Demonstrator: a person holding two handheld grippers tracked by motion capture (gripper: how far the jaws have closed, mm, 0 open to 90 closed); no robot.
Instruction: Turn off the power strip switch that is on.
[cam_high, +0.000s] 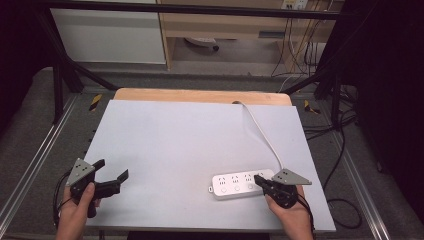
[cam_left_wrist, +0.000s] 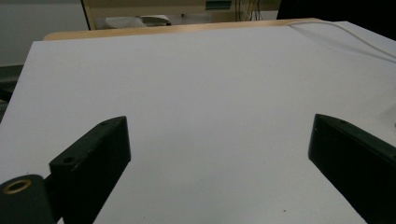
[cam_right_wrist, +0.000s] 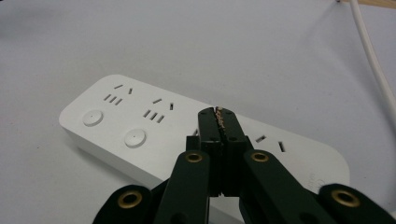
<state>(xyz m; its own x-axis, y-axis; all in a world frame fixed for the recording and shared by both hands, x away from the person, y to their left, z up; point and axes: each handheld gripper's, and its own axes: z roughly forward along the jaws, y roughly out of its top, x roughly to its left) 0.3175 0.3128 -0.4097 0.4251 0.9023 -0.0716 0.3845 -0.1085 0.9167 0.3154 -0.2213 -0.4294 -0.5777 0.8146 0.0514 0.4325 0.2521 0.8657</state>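
1. Our right tool has its jaws pressed together with nothing between them; in the right gripper view only a thin seam shows between the pads.
2. Its tip sits over the strip, at the third socket group from the button end. Whether it touches the casing or hangs just above, we cannot tell.
3. The tool hides that third button and part of its sockets; in the right gripper view the strip shows two round buttons clear, and its near end is cut off by the frame.
4. The strip lies flat on the surface, near the front right edge, long side running left to right.
5. Its cord leaves from the right end, partly covered by our right tool's grey plate, and runs back to the far edge.
6. Our left tool stands wide open, holding nothing, at the front left, well apart from the strip.
7. In the left gripper view the left tool's jaws are cut off by the frame, with bare surface between them.
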